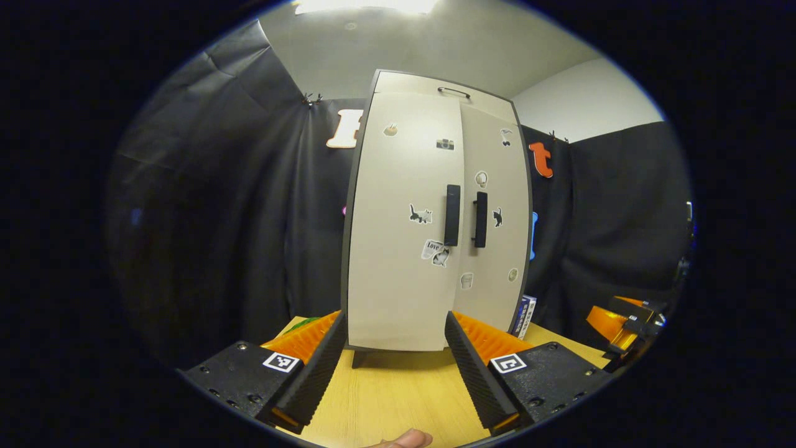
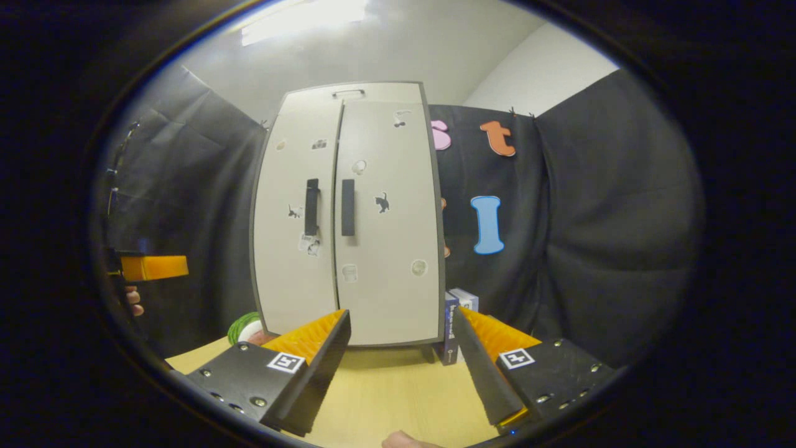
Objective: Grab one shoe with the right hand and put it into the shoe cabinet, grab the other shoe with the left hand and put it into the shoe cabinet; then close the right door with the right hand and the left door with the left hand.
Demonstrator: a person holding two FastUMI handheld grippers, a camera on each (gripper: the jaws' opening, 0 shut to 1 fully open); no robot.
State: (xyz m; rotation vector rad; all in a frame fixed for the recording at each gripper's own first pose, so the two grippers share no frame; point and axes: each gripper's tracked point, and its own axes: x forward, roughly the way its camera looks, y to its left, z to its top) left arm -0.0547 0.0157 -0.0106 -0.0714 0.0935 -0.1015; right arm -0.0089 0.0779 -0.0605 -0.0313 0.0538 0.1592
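Shoe cabinet (image 1: 429, 218) doors shut; sticker (image 1: 435, 252) reads "Love".

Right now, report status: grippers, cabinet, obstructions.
Left gripper open, empty. Right gripper open, empty. Shoe cabinet on the table, both doors look shut. Small box beside the cabinet's base, nothing blocking the front.

Shoe cabinet (image 2: 348, 218) on table (image 2: 385, 392), box (image 2: 453, 326) beside.

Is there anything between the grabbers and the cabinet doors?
Nothing visible. Bare table lies between the open left gripper and the cabinet, and between the open right gripper and its doors. Both doors look shut.
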